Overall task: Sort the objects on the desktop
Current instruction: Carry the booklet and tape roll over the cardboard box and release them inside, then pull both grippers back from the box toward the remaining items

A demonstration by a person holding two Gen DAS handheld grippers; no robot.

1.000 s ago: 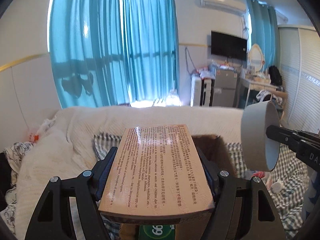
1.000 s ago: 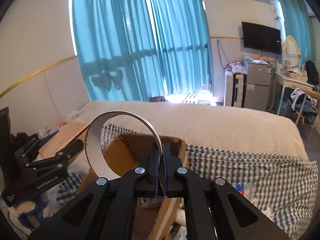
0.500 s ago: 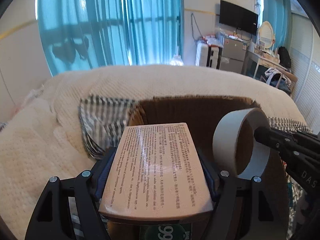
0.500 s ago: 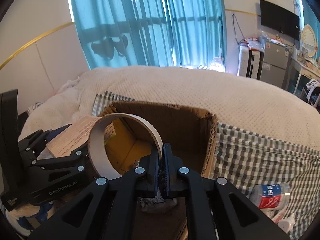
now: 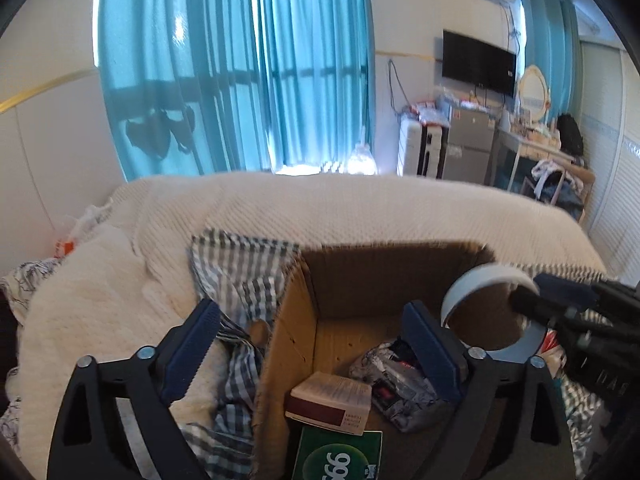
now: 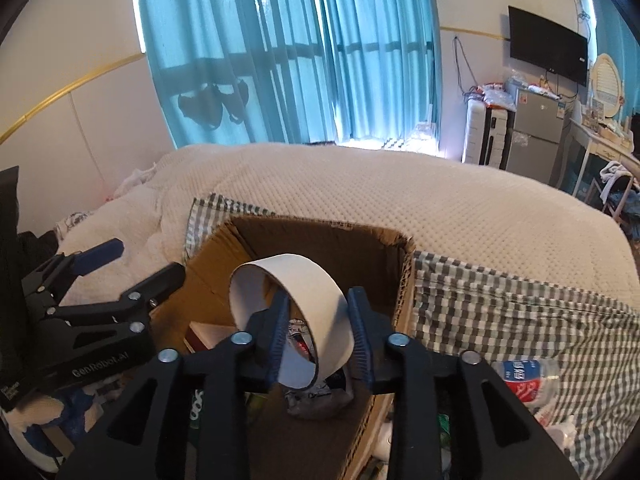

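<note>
Here the drop-off step of the sorting is under way, both tools poised over the open cardboard box [image 5: 304,292] that sits on the bed. Nearest, the left tool [image 5: 316,344] stands spread wide with nothing between its pads, its jaws having just been opening; the printed carton [image 5: 330,396] lies below it inside the box, tilted on top of a green pack [image 5: 336,458] and beside a crumpled foil wrapper [image 5: 396,384]. Just to the right, the right tool [image 6: 320,338] has its jaws parted too, having just been opening, and the tape roll [image 6: 296,308] stands on edge between the pads, apparently loose and slipping down toward the box floor, though a light touch on one pad cannot be ruled out. Beyond the box lie the checked cloth [image 6: 500,304] and the cream bedspread [image 6: 400,196], with a plastic bottle [image 6: 524,376] on the cloth to the right. Next, judging by this, both tools need to lift clear of the box and head for the remaining loose items, the bottle being a likely candidate.
</note>
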